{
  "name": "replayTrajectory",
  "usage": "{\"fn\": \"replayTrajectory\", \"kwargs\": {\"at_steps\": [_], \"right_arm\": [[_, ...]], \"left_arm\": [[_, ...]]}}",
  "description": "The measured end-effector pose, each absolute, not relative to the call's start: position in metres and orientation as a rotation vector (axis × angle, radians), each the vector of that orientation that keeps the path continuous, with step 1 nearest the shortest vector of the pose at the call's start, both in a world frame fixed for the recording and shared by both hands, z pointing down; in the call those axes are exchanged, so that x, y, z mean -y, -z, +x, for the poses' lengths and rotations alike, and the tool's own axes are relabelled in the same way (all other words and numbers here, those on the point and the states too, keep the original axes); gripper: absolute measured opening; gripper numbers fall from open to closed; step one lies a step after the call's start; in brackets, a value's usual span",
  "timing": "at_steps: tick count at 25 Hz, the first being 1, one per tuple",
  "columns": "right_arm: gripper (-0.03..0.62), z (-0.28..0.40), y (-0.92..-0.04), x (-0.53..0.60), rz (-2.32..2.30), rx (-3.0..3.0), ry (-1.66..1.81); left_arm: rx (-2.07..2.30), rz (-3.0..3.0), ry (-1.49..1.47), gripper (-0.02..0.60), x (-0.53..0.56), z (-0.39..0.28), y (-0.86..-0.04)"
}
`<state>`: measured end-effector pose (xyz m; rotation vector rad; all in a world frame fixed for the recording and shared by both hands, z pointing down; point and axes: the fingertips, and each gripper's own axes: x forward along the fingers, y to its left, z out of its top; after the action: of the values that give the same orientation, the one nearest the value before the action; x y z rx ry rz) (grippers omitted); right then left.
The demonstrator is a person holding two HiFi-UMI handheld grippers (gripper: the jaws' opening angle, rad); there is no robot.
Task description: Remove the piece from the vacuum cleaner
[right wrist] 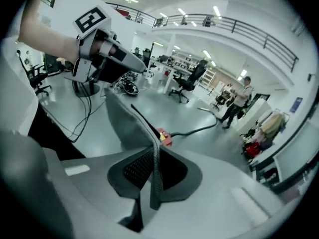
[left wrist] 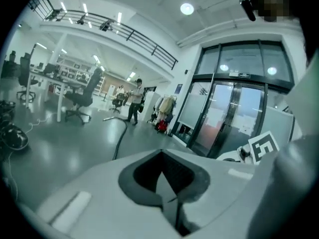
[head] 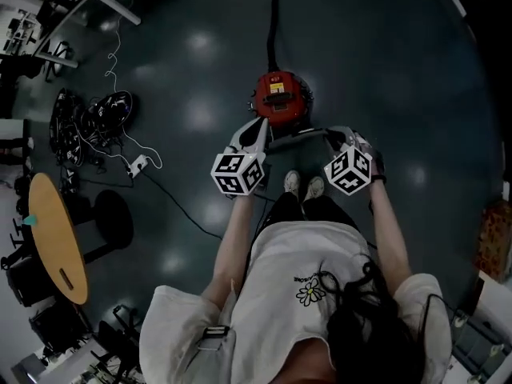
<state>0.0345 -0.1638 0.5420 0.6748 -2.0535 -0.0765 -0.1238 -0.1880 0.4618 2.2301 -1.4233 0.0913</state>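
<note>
A red canister vacuum cleaner [head: 278, 96] stands on the dark floor in front of my feet, and its black hose [head: 274, 22] runs away from me. My right gripper [head: 332, 137] is shut on a thin flat grey piece [head: 298, 138] held above the floor just short of the vacuum. In the right gripper view the grey piece [right wrist: 127, 123] stands edge-on between the right gripper's [right wrist: 153, 153] jaws and reaches up-left, hiding most of the vacuum cleaner [right wrist: 165, 137]. My left gripper [head: 258, 130] is at the piece's far end. The left gripper's [left wrist: 160, 158] jaws look shut, with nothing seen reaching past them.
An oval wooden table [head: 56, 238] and a round stool base [head: 114, 218] stand at the left, with a heap of cables [head: 88, 118] and a cord trailing on the floor. A person [right wrist: 239, 101] stands far off by desks and office chairs. Glass doors [left wrist: 229, 108] close off one side.
</note>
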Motion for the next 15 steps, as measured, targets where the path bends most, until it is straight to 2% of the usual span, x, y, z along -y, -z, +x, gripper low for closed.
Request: {"fn": "replayTrajectory", "kwargs": {"at_steps": [7,15], "right_arm": [[0.048,0.024,-0.389,0.206,1.109,2.237,0.181],[0.048,0.026,-0.277,0.224,1.376,2.59,0.004]], "left_arm": [[1.534,2.444,0.115,0.005,0.2,-0.128,-0.33],[1.656,2.544,0.316,0.005,0.194,-0.127,-0.241]]}}
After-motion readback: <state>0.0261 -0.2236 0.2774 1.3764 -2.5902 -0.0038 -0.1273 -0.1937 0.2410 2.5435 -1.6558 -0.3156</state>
